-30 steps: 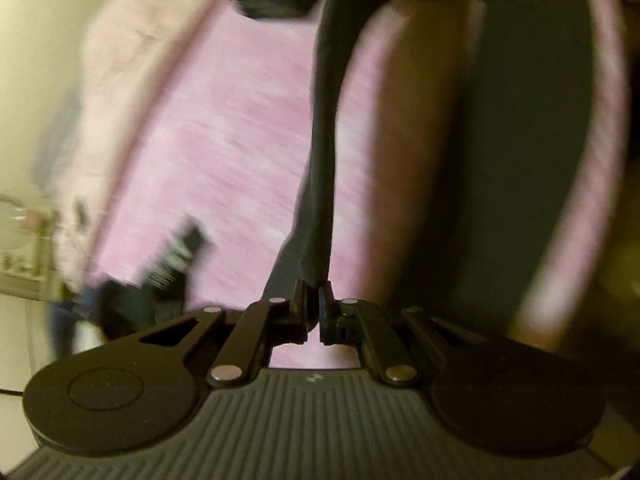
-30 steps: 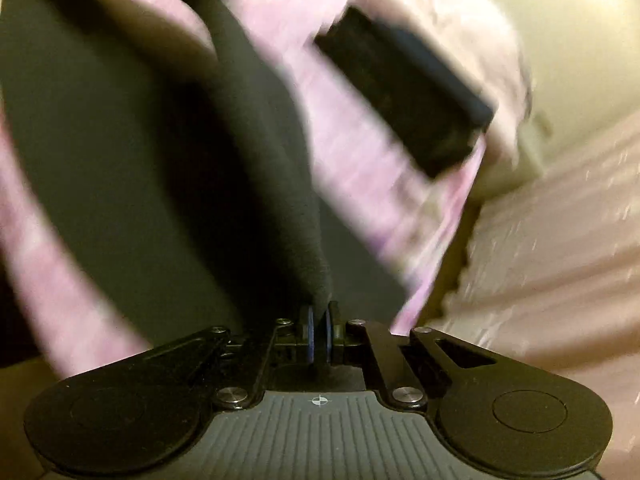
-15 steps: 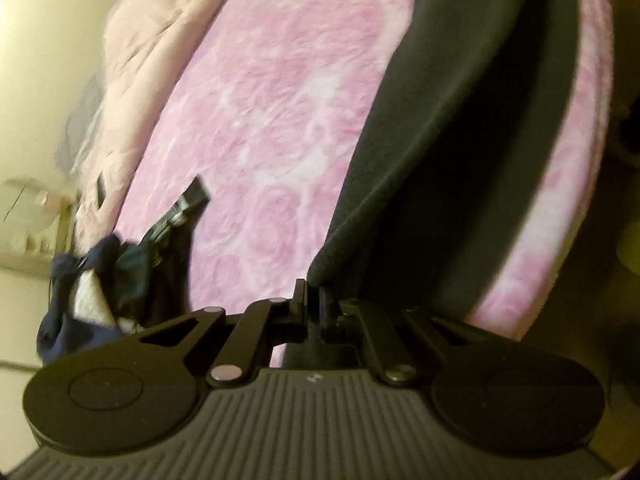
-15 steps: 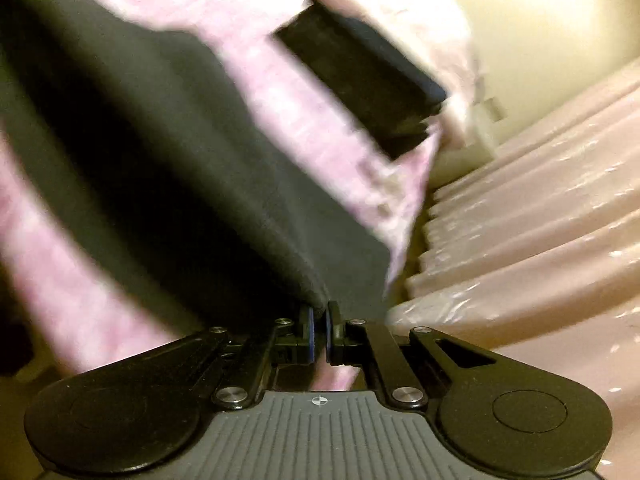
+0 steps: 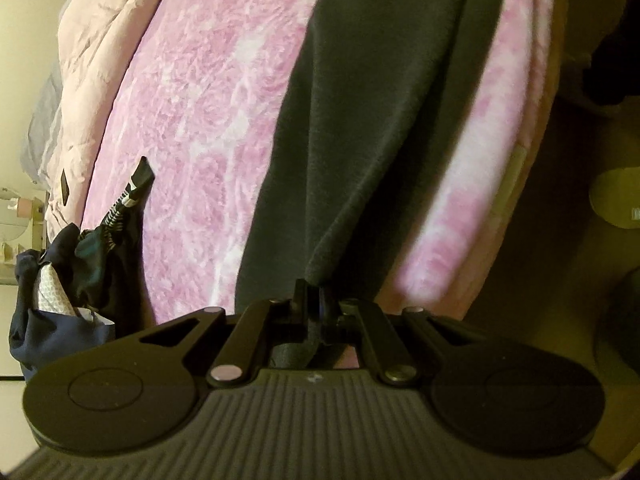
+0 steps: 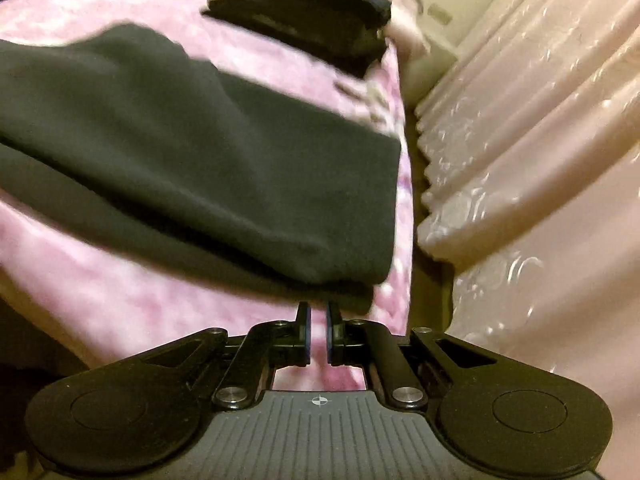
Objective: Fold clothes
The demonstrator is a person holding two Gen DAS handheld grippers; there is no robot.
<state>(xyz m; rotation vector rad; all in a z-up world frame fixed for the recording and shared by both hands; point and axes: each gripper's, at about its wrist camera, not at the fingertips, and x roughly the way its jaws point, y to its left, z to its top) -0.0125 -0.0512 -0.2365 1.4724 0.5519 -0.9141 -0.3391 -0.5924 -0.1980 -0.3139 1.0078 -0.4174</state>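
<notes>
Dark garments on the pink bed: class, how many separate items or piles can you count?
3. A dark garment spread at the near edge, a folded black stack farther back, and a crumpled navy heap at the bed's left side. More may be hidden.

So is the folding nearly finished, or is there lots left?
Partly. A folded black stack already sits at the far end of the pink blanket. The dark garment lies doubled over; the left claw pinches its edge, while the right claw is open and empty. A crumpled navy pile looks unfolded.
</notes>
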